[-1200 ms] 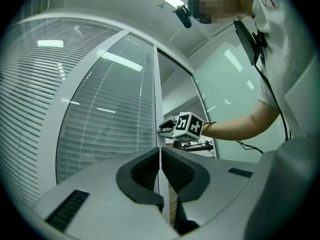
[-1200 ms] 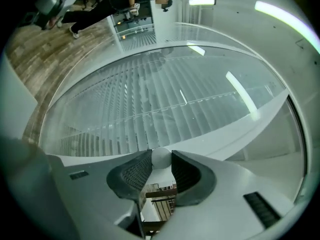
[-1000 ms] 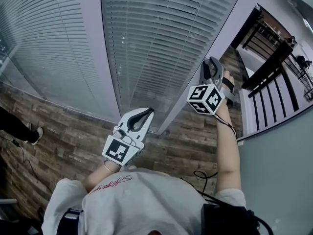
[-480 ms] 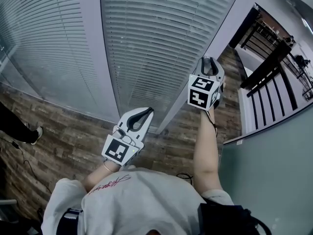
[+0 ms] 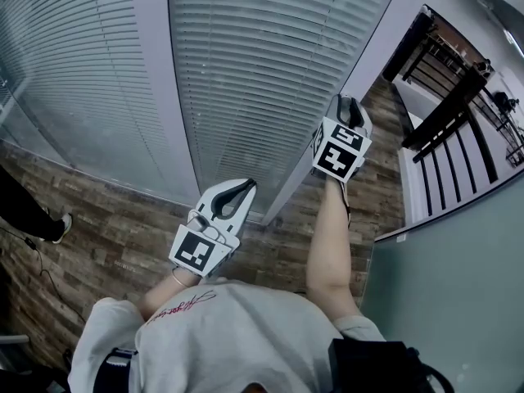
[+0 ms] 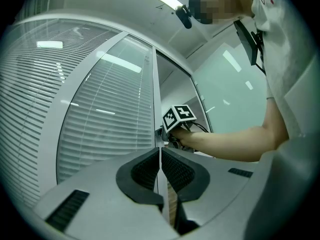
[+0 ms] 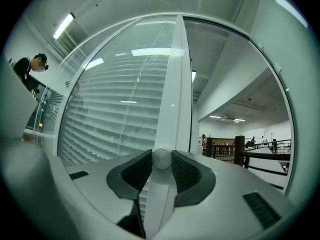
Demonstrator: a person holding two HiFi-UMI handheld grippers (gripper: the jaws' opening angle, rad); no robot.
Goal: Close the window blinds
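My right hand-held gripper (image 7: 161, 153) is clamped on a small round knob (image 7: 161, 159), one pad pressing on each side of it. The knob sits on the white post (image 7: 175, 84) at the right edge of the blinds (image 5: 270, 72). In the head view this hand-held gripper is held out level against that post, its marker cube facing up.

My left hand-held gripper (image 6: 160, 151) has its jaws closed together with only a thin slit between them, and nothing in it. It hangs low and apart from the glass, pointing towards the foot of the same post.

The blinds fill the pane behind the glass, slats horizontal; I cannot tell their tilt. A second panel (image 5: 65, 80) lies to the left. Below is wooden floor (image 5: 106, 236), and a dark railing (image 5: 458, 113) stands off to the right.
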